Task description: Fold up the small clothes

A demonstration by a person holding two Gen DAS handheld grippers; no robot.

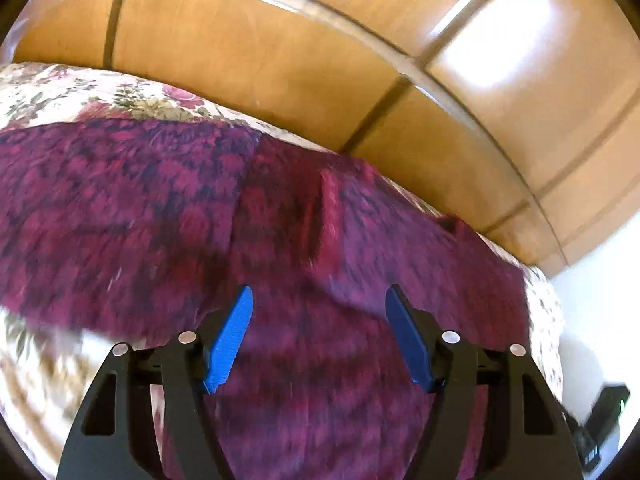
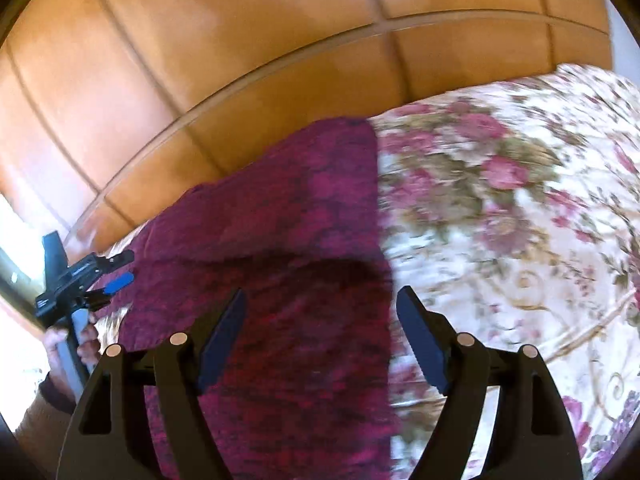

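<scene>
A dark red and purple patterned garment lies spread on a floral bedspread, with one layer lapping over another along a slanting edge. My left gripper hovers just above the cloth, jaws wide apart, nothing between the blue pads. In the right wrist view the garment shows a straight right edge against the bedspread. My right gripper hangs open over that edge, its fingers empty. The left gripper also appears there at the garment's far left, held by a hand.
Brown wooden panels rise right behind the bed's far edge, seen again as wooden panels in the right wrist view. A black device shows at the lower right beyond the bed's side. Both pictures are blurred.
</scene>
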